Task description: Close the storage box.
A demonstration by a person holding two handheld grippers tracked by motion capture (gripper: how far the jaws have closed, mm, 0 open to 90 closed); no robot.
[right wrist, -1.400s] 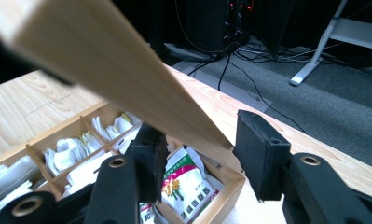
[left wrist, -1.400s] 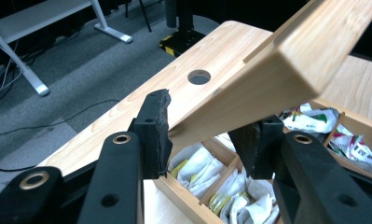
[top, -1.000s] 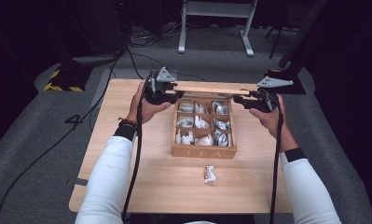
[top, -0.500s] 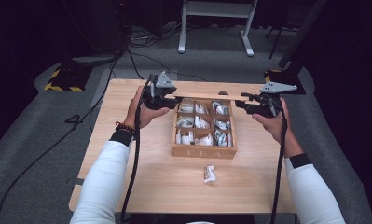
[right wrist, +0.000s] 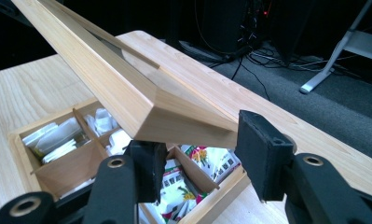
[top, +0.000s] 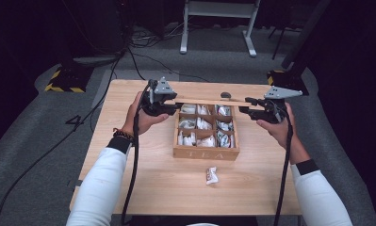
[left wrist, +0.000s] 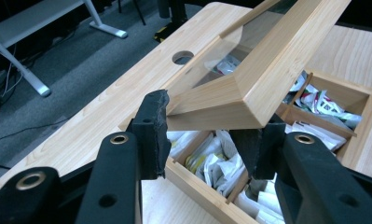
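Lab/studio: dark room, floor cables [top: 143, 42], hazard-taped base [top: 63, 81]

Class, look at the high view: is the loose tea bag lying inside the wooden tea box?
No, the loose tea bag lies on the table in front of the tea box, outside its compartments.

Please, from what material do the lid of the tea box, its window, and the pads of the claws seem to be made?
The lid looks like pale unpainted wood: straight grain lines and a mitred corner joint show. Its window seems to be clear glass or plastic, since packets show through it with a faint sheen; which one cannot be told. The pads look like matte black foam or soft rubber, with rough, slightly crumbled edges.
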